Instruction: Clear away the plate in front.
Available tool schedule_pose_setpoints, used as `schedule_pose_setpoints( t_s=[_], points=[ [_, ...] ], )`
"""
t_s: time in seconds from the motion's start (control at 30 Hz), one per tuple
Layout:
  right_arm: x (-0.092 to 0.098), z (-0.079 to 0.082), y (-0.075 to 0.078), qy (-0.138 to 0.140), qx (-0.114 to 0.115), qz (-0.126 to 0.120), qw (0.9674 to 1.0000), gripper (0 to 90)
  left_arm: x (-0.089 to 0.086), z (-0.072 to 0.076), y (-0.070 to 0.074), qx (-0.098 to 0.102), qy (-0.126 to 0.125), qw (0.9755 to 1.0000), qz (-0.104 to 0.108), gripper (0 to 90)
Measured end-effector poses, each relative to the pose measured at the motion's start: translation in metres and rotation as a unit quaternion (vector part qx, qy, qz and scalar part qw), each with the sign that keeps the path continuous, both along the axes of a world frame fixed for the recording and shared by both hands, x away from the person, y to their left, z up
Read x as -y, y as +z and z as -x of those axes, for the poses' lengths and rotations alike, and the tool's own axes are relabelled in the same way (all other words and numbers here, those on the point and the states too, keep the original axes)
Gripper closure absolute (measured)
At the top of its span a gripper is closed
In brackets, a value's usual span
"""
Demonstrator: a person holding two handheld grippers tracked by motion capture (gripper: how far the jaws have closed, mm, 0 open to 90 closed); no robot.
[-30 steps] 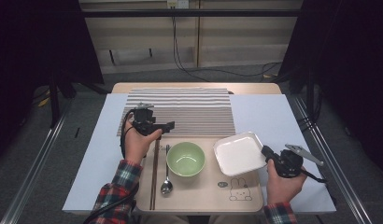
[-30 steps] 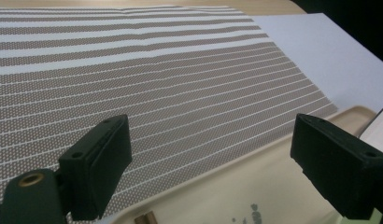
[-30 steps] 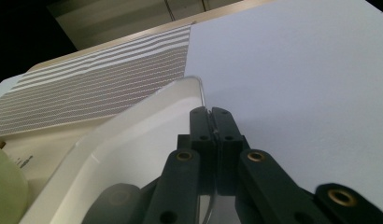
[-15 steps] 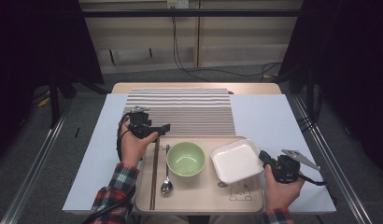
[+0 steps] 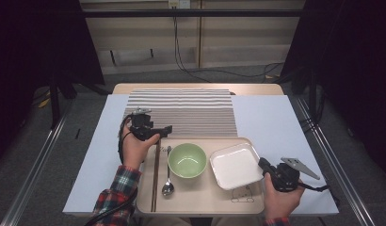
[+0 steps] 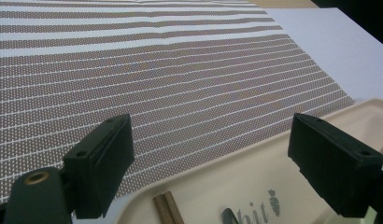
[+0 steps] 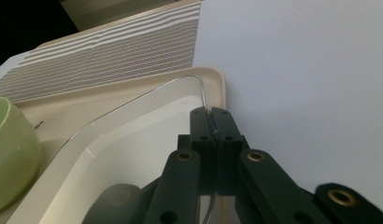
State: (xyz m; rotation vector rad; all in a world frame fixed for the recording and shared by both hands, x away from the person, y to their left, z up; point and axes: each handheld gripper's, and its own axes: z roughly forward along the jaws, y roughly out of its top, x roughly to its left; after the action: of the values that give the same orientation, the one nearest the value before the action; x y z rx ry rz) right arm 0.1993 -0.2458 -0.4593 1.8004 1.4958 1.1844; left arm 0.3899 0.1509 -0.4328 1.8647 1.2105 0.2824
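My right tool (image 5: 265, 165) is clamped on the near right rim of the white square plate (image 5: 236, 165); in the right gripper view its two black jaws press together with the thin plate edge (image 7: 133, 154) pinched between them. The plate sits on the right part of the beige tray (image 5: 200, 200), its far corner close to the tray's rim, and its near right edge reaches out past the tray toward my right hand (image 5: 279, 200).

My left tool (image 5: 164, 130) stands wide open with nothing between its jaws. In the left gripper view the pads (image 6: 103, 161) hang over the far left corner of the tray (image 6: 227, 186), with the far ends of the brown chopsticks (image 6: 167, 209) lying just below and between them. My left hand (image 5: 134, 146) rests at the tray's far left edge.

Left of the plate, in the middle of the tray, is the green bowl (image 5: 187, 160), just beside the plate but apart from it. A metal spoon (image 5: 168, 181) lies left of the bowl, and the chopsticks (image 5: 156, 176) lie left of the spoon, both pointing near to far.

Beyond the tray a striped placemat (image 5: 181, 110) lies on the pale sheet that covers the counter (image 5: 276, 117).
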Motion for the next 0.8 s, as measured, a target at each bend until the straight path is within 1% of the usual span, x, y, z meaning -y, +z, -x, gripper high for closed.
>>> schedule_pose_setpoints(
  t_s=[0.03,0.1,0.13,0.2,0.3,0.33,0.4,0.5,0.57,0.63,0.73,0.8],
  points=[
    [-0.0002,0.0004,-0.0005,0.0,0.0,0.001,1.0,89.6,-0.0004,-0.0002,-0.0001,0.0,-0.001,1.0,-0.002,14.2],
    [-0.0011,0.0009,-0.0011,-0.001,0.0,0.001,1.0,89.6,-0.0008,-0.0004,-0.0007,-0.002,-0.001,1.0,0.0,14.3],
    [-0.0018,0.0013,-0.0011,-0.002,-0.002,-0.001,1.0,89.6,-0.0013,-0.0005,-0.0011,-0.003,-0.001,1.0,-0.004,14.4],
    [-0.0021,0.0012,-0.0021,0.0,-0.003,0.002,1.0,89.6,-0.0016,-0.001,-0.0021,-0.004,0.0,1.0,0.001,14.5],
    [-0.0037,0.0011,-0.0032,0.004,-0.007,0.001,1.0,89.6,-0.0021,-0.0015,-0.0032,-0.005,0.0,1.0,-0.001,14.5],
    [-0.0039,0.0013,-0.0037,0.004,-0.011,0.005,0.9999,89.6,-0.0023,-0.0016,-0.0035,-0.006,-0.001,1.0,-0.004,14.5],
    [-0.005,0.001,-0.0051,0.008,-0.015,0.006,0.9998,89.6,-0.0017,-0.0022,-0.0051,-0.008,0.001,1.0,0.0,14.5],
    [-0.007,0.0007,-0.0065,0.01,-0.017,0.001,0.9998,89.6,-0.0012,-0.003,-0.0064,-0.009,0.001,0.9999,-0.005,14.6],
    [-0.0075,0.0006,-0.007,0.012,-0.018,0.003,0.9998,89.6,-0.0012,-0.0034,-0.0065,-0.012,-0.001,0.9999,-0.003,14.6],
    [-0.0088,0.0008,-0.0075,0.012,-0.02,-0.003,0.9997,89.5,-0.0013,-0.0038,-0.0064,-0.011,-0.003,0.9999,-0.005,14.7],
    [-0.009,0.001,-0.0084,0.012,-0.02,-0.001,0.9997,89.6,-0.0011,-0.0042,-0.007,-0.011,-0.002,0.9999,-0.004,14.8],
    [-0.0095,0.0012,-0.0083,0.016,-0.021,-0.004,0.9996,89.6,-0.0012,-0.0044,-0.0081,-0.012,0.001,0.9999,-0.003,14.8]
  ],
)
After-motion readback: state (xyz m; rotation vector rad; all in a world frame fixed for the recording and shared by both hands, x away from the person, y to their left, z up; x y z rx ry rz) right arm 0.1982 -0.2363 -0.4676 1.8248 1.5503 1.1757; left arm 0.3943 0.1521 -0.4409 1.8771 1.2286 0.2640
